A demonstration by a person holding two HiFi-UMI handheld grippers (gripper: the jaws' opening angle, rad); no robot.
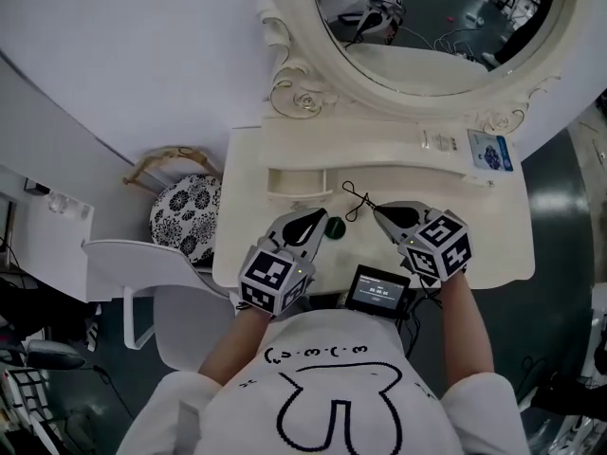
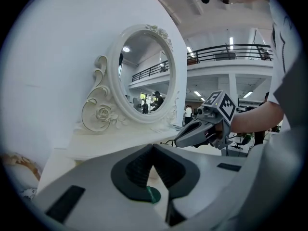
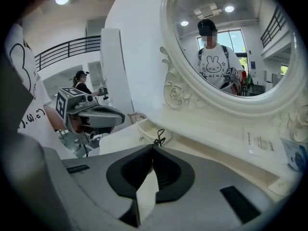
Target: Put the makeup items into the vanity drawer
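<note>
On the white vanity top (image 1: 474, 245) my two grippers point at each other near the front edge. My right gripper (image 1: 377, 210) (image 3: 153, 148) is shut on a thin black looped cord (image 1: 355, 197) (image 3: 158, 138), which sticks out past its tips above the tabletop. My left gripper (image 1: 320, 219) (image 2: 153, 150) has its tips together with nothing between them. A small dark green round item (image 1: 335, 227) (image 2: 152, 195) lies just beside its tip. Behind both, a shallow cream drawer (image 1: 296, 180) (image 3: 139, 129) stands open.
The oval mirror (image 1: 427, 27) in its carved frame rises at the back. Leaflets (image 1: 488, 150) lie on the shelf below it. A floral-cushioned stool (image 1: 185, 211) and a white chair (image 1: 142, 263) stand to the left. A small screen device (image 1: 377, 290) hangs at the person's waist.
</note>
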